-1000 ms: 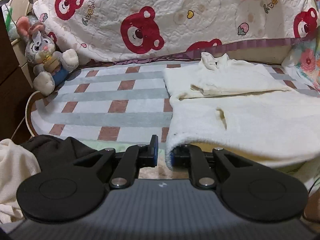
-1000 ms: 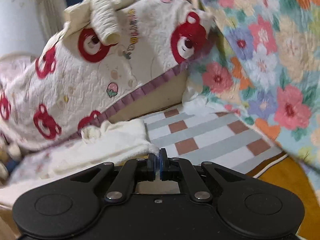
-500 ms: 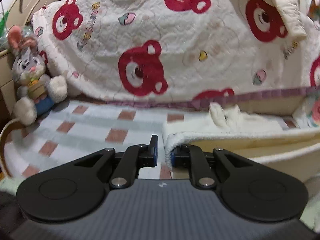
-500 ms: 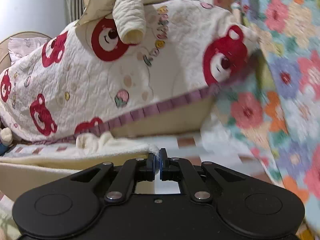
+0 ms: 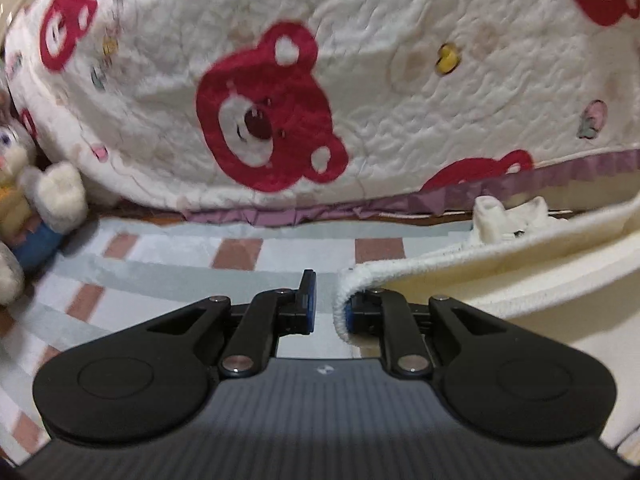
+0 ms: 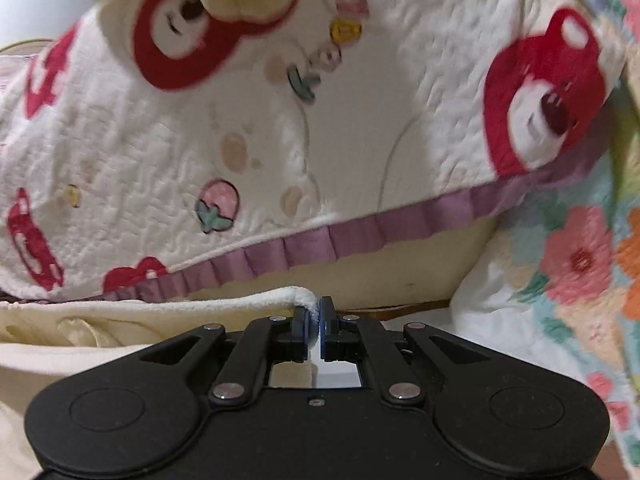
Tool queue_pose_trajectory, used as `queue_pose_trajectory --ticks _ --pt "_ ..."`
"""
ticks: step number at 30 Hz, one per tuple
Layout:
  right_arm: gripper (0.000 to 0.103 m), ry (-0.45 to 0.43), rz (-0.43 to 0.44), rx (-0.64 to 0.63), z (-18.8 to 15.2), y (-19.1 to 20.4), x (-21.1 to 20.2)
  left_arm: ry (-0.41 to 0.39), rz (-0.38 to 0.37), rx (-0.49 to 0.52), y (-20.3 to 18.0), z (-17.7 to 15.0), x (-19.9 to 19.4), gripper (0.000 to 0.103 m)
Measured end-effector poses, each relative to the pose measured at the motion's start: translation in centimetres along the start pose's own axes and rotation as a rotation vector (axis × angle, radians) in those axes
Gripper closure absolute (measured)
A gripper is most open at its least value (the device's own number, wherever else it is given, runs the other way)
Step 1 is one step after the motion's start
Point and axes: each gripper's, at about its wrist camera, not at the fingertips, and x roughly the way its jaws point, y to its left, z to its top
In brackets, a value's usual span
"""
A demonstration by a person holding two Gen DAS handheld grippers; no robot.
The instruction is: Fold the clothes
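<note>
A cream fleece garment (image 5: 500, 276) is lifted off the checked bed cover (image 5: 168, 268); its collar (image 5: 508, 220) lies near the back. My left gripper (image 5: 326, 304) is open a little; the garment's hem corner (image 5: 344, 292) drapes over its right finger, and the left finger (image 5: 307, 296) is bare. My right gripper (image 6: 315, 328) is shut on the other hem corner (image 6: 296, 296) of the garment, which stretches away to the left (image 6: 120, 316).
A white quilt with red bears (image 5: 320, 100) is heaped along the back, with a purple frill (image 6: 320, 244). A stuffed rabbit (image 5: 24, 192) sits at the far left. A floral blanket (image 6: 580, 260) rises at the right.
Both grippers have carried the garment's hem up and forward toward the quilt. The views have tilted up and closed in on the quilt.
</note>
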Motion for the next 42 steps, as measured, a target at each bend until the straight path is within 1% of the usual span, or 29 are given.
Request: queue_pose_trajectory --ticks 1,4,6,8,10,12,15,16,17,18,19,21,22,25,27,29,31,34,36,37,39,40,41,42 --pt "0.1 0.012 -0.003 0.002 -0.1 -0.1 1.1 0.011 -0.003 -0.007 0.1 0.0 0.7 0.088" --pt "0.1 0.043 0.0 0.042 -0.2 -0.7 3.4 0.007 0.037 0.09 -1.2 0.0 1.4 0.088" --pt "0.1 0.044 0.003 0.067 0.3 -0.7 3.8 -0.02 0.073 0.183 -2.4 0.0 0.9 0.088" --pt "0.1 0.027 0.01 0.058 1.1 -0.5 3.6 -0.029 0.079 0.219 -2.6 0.7 0.6 0.088" --pt "0.1 0.009 0.022 0.041 1.9 -0.5 3.3 -0.037 0.066 0.224 -2.3 1.9 0.8 0.088" --pt "0.1 0.01 0.021 0.039 2.6 -0.7 3.7 -0.043 0.052 0.216 -2.1 3.3 1.9 0.087" --pt "0.1 0.025 -0.01 -0.004 4.0 -0.1 5.9 -0.06 0.089 0.202 -2.7 5.3 4.6 0.087" --pt "0.099 0.027 -0.024 -0.029 4.4 0.3 6.9 -0.054 0.105 0.183 -2.8 5.7 5.8 0.084" --pt "0.099 0.029 -0.037 -0.055 4.7 0.8 8.0 -0.018 0.122 0.125 -2.7 5.4 7.6 0.067" --pt "0.089 0.031 -0.051 -0.08 5.0 1.2 9.0 0.019 0.138 0.067 -2.6 5.2 9.4 0.035" --pt "0.069 0.052 -0.084 -0.105 4.5 1.7 9.9 0.056 0.153 0.009 -2.5 5.0 11.1 0.024" --pt "0.048 0.099 -0.156 -0.156 3.2 2.7 11.7 0.191 0.11 -0.08 -1.9 3.3 13.3 0.023" --pt "0.047 0.123 -0.192 -0.181 2.6 3.3 12.6 0.194 0.071 -0.119 -1.7 2.1 13.2 0.023" --pt "0.047 0.139 -0.18 -0.167 -0.2 3.0 12.1 0.182 -0.052 -0.203 -0.9 -1.9 11.1 0.022" --pt "0.046 0.147 -0.169 -0.155 -2.1 2.8 11.6 0.181 -0.103 -0.253 -0.1 -4.1 9.5 0.022" --pt "0.046 0.129 -0.165 -0.094 -2.9 1.5 10.8 0.172 -0.163 -0.281 0.4 -5.5 8.1 0.022" --pt "0.045 0.119 -0.152 -0.034 -2.7 0.3 10.3 0.141 -0.159 -0.258 0.5 -6.0 6.9 0.022" --pt "0.041 0.069 -0.146 0.014 -1.9 -0.1 9.4 0.085 -0.138 -0.199 0.4 -5.7 5.8 0.022" --pt "0.041 0.07 -0.115 0.029 -1.1 0.1 9.5 0.077 -0.135 -0.173 0.3 -4.9 5.8 0.022" --pt "0.039 0.072 -0.078 0.041 -0.7 0.2 9.4 0.074 -0.146 -0.163 0.3 -4.4 5.8 0.022" --pt "0.039 0.064 0.15 0.109 0.5 0.0 8.6 0.045 -0.233 -0.091 -0.6 -3.6 4.8 0.022" --pt "0.04 0.06 0.269 0.144 1.0 -0.1 8.2 0.033 -0.304 -0.04 -1.3 -3.5 4.0 0.02" --pt "0.04 0.032 0.311 0.141 1.3 0.2 7.2 0.044 -0.368 0.019 -2.2 -3.6 3.6 0.016" --pt "0.037 0.002 0.344 0.133 1.5 0.6 6.1 0.056 -0.432 0.077 -3.1 -3.6 3.1 0.015"
